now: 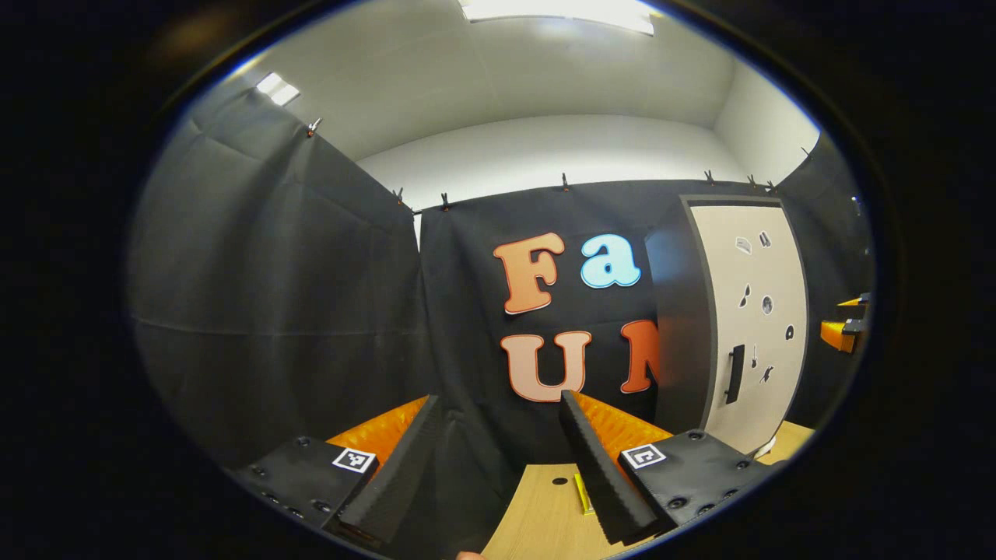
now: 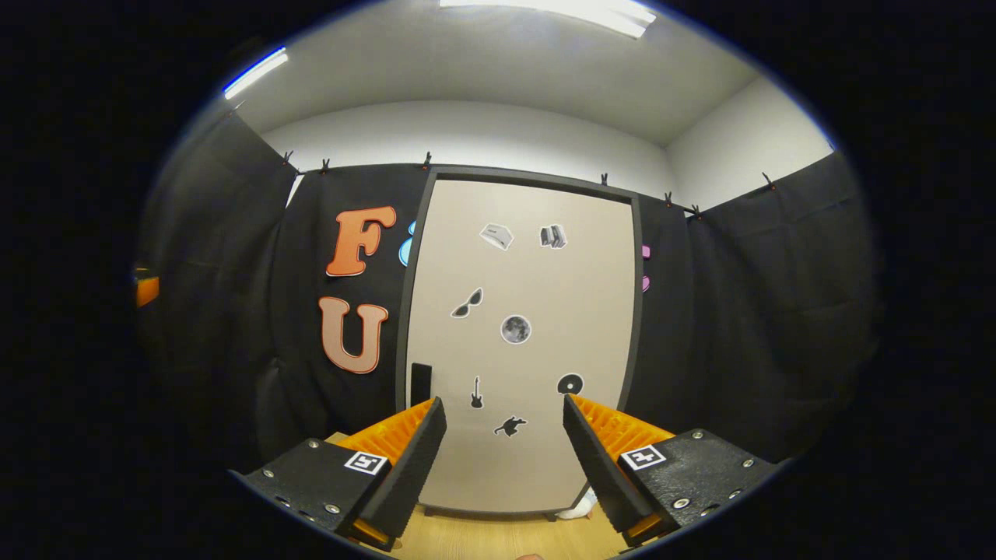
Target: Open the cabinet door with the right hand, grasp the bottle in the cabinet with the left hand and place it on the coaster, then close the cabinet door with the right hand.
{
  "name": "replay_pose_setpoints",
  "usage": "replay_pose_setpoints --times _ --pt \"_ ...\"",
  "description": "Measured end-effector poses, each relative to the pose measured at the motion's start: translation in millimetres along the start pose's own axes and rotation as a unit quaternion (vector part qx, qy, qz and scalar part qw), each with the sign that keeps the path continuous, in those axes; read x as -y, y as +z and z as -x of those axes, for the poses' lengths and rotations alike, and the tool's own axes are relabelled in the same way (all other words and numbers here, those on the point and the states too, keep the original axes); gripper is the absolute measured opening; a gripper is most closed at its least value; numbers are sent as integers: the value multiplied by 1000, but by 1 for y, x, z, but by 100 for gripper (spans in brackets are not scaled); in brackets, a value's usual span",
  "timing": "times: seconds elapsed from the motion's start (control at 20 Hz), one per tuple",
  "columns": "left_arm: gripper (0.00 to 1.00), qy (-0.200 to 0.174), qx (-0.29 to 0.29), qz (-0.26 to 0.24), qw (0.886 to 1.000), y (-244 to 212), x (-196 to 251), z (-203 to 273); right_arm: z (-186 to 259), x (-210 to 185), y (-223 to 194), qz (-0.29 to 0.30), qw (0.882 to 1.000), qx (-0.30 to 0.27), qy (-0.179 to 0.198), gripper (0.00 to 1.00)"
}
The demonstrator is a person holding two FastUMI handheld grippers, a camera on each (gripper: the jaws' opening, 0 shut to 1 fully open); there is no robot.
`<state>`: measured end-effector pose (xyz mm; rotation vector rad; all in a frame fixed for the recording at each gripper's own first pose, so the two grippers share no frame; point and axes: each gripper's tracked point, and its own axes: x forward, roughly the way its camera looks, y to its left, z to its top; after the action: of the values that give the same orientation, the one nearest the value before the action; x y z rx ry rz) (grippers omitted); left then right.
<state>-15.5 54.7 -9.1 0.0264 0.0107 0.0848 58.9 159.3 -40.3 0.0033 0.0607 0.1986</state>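
Observation:
The cabinet [image 2: 521, 311] stands straight ahead in the right gripper view, its beige door shut and dotted with small stickers. A dark handle [image 2: 421, 383] sits low on the door's left edge. My right gripper [image 2: 504, 400] is open in front of the door, apart from it, with nothing between its fingers. In the left gripper view the same cabinet [image 1: 751, 311] stands at the right with its handle [image 1: 734, 373] facing me. My left gripper [image 1: 498, 398] is open and points at the black cloth wall. The shut door hides the cabinet's inside.
A light wooden table [image 1: 545, 513] lies below both grippers, with a small yellow piece [image 1: 582, 494] and a dark hole [image 1: 559, 481] on it. Something small and white [image 2: 580, 509] lies at the cabinet's foot. Black cloth walls close in on all sides.

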Motion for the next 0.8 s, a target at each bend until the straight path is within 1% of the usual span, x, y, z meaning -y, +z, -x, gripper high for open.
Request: replay_pose_setpoints --times 0.15,0.45,0.6,0.75,0.8 --pt "99 15 -1 -1 1000 -2 -15 1 -28 -25 -12 0 1000 -9 13 93" --pt "99 42 -4 -4 999 -7 -45 4 -88 -69 -33 8 999 -20 25 93" --pt "99 54 -8 -8 998 -11 -55 6 -115 -90 -47 4 999 -32 36 92" --pt "99 69 -9 -11 998 -13 -67 9 -140 -102 -62 7 999 -41 32 91" --pt "99 73 -10 -13 997 -14 -70 10 -147 -104 -68 8 999 -45 30 89"
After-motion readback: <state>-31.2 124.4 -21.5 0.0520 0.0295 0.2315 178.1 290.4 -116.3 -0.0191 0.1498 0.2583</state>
